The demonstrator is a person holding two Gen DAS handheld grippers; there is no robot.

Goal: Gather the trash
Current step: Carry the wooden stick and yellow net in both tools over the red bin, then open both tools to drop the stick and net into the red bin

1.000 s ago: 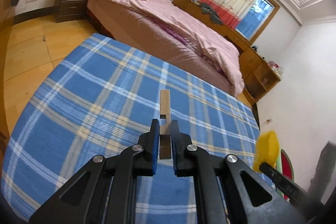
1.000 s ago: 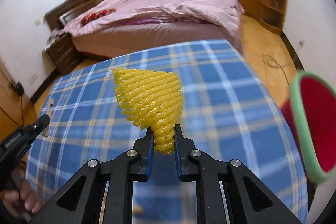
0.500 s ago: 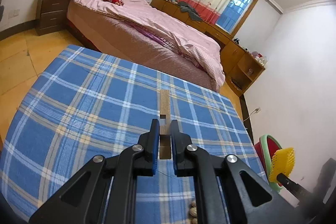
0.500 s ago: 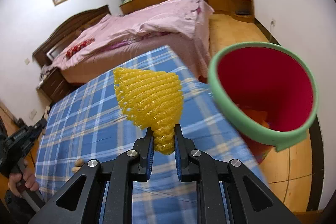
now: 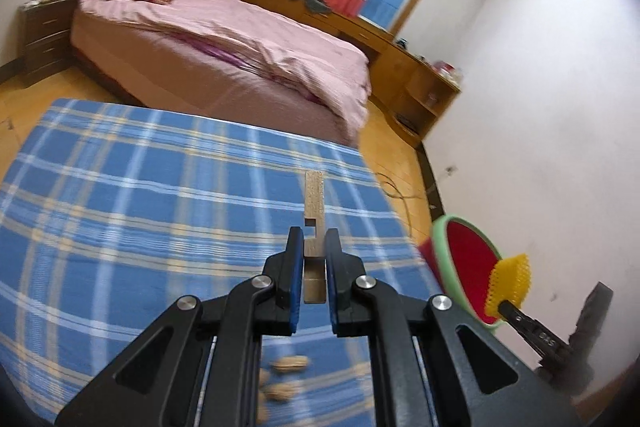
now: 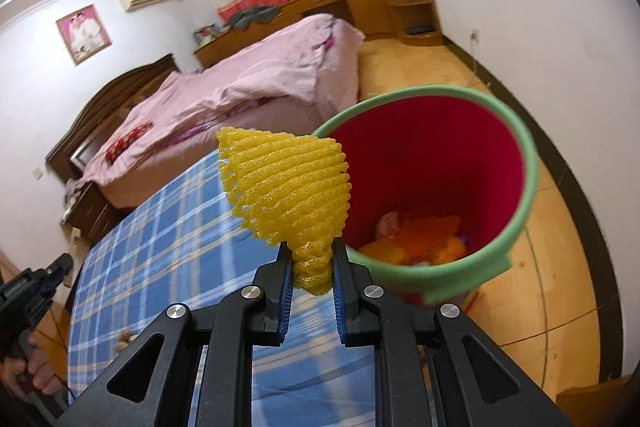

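Bin [image 6: 516,227], red with green rim, now brought centre-right of right view, mouth open, scraps inside. Yellow foam net [image 6: 288,187] clamped in right claw [image 6: 311,267], carried from over desk [image 6: 160,247] to bin rim; release judged next. Wood strip [image 5: 313,211] kept clamped in left claw [image 5: 313,259], centre frame, bin-bound after. Peanut shells [image 5: 288,365] left on desk, lower centre.

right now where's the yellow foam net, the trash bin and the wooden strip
yellow foam net [image 6: 286,187], right wrist view, middle of its flared mesh
trash bin [image 6: 520,163], right wrist view, green rim
wooden strip [image 5: 313,199], left wrist view, upper part ahead of the claw
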